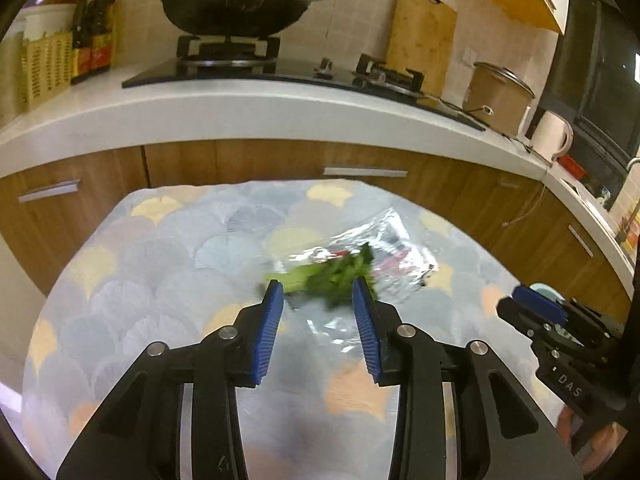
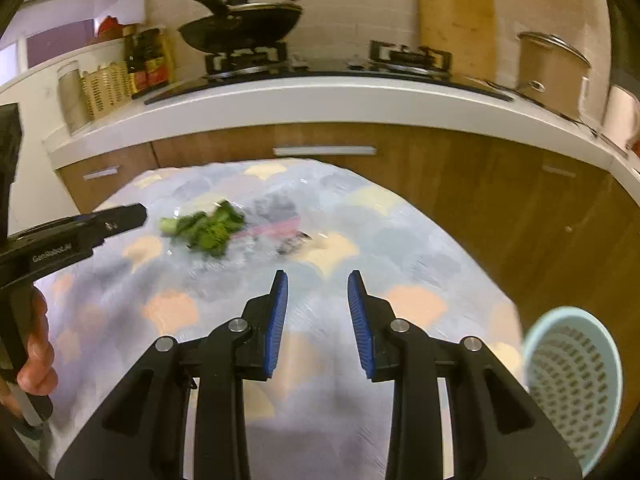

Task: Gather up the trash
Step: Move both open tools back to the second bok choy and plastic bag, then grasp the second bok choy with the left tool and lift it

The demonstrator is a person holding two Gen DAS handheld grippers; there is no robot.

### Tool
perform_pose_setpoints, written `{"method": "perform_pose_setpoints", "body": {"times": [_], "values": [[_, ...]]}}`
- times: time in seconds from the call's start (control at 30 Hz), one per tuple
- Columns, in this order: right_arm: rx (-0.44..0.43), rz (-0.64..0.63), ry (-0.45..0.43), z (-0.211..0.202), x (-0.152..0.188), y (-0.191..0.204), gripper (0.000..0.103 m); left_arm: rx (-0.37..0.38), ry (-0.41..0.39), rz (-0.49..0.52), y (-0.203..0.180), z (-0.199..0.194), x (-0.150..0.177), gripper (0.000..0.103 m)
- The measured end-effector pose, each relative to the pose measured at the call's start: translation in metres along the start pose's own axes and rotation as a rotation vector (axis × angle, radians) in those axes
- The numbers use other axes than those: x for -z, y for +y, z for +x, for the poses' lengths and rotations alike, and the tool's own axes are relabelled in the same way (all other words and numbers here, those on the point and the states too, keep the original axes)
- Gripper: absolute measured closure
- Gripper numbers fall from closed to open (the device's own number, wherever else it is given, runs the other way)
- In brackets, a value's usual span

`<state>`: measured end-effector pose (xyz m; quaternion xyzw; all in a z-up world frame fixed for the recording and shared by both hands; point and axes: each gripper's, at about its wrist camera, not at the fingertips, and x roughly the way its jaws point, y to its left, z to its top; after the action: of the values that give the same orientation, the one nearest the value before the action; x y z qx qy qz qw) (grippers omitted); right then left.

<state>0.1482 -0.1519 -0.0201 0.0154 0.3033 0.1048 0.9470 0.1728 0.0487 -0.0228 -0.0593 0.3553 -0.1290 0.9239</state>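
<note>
Left tongs (image 1: 318,290), spread, reach for the leafy scrap (image 1: 332,274) just ahead, while right tongs (image 2: 318,280) wait empty, spread.

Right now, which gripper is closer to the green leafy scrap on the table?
Left. The left gripper has its open fingertips right at the green leafy scrap; the right gripper is farther back, off to the scrap's right.

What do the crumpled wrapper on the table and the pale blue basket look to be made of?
Wrapper: thin clear plastic film, glossy; glare and creases show, and the cloth pattern reads through it. Basket: probably moulded plastic, matt pale blue, with regular rows of slots.
</note>
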Motion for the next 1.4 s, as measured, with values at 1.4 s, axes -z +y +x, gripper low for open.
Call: {"method": "perform_pose_setpoints", "body": {"times": [1.4], "values": [[0.031,0.071,-0.111,-0.006,0.01,-0.016,0.038,0.023,0.201,0.299,-0.046,0.071,0.006,0.061]]}}
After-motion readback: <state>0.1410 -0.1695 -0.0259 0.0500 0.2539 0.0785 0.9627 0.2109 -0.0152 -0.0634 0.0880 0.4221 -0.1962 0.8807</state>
